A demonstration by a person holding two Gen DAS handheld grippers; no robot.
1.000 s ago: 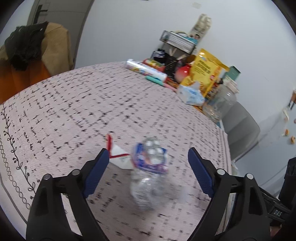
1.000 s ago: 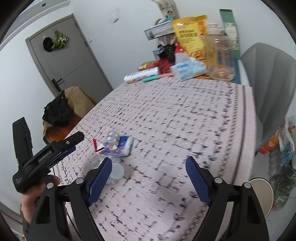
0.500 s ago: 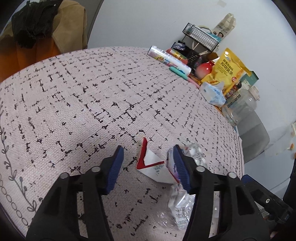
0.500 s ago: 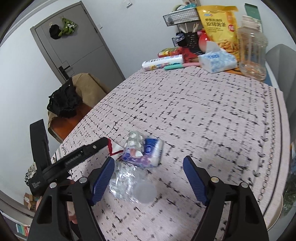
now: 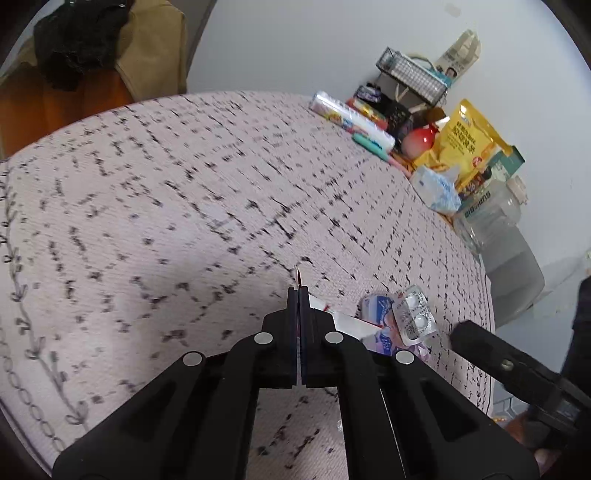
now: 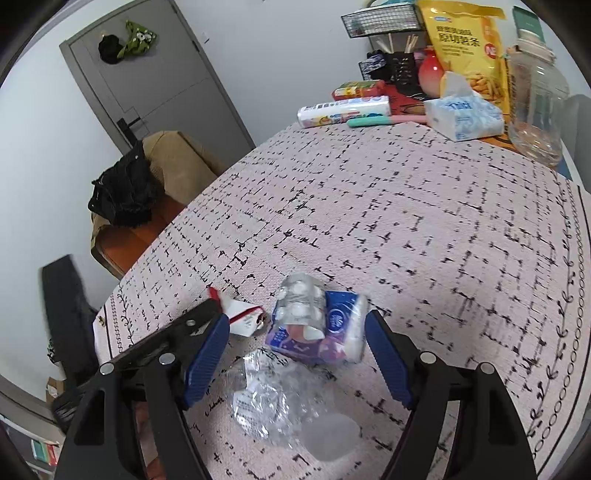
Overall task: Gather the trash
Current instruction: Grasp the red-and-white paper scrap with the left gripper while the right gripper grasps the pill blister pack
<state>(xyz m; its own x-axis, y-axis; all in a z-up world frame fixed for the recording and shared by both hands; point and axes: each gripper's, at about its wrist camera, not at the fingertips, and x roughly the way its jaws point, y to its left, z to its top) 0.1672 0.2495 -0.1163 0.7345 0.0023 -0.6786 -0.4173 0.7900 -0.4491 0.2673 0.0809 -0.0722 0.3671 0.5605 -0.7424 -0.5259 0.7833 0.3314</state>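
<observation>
A small heap of trash lies near the front edge of the patterned tablecloth [image 6: 406, 206]. My left gripper [image 5: 297, 295] is shut on a thin red-and-white wrapper [image 5: 347, 321], whose red tip pokes out past the pads. The right wrist view shows that wrapper [image 6: 242, 315] pinched in the left gripper [image 6: 210, 308]. My right gripper [image 6: 297, 317] is open and straddles a purple-blue tissue pack [image 6: 336, 332] with a silver blister pack [image 6: 299, 306] on top. Nearer the camera, a crushed clear bottle [image 6: 273, 402] lies between its blue pads without touching them.
Along the far wall stand a yellow snack bag [image 6: 465, 44], a tissue box [image 6: 461, 114], a clear jar [image 6: 535, 107], a plastic-wrap roll [image 6: 343, 110] and a wire rack [image 6: 380, 22]. A chair with black clothing [image 6: 125, 192] stands left of the table, before a grey door [image 6: 155, 70].
My left gripper slid left off the bottle and closed on the red-and-white wrapper. My right gripper came in over the table and now straddles the tissue pack and bottle.
</observation>
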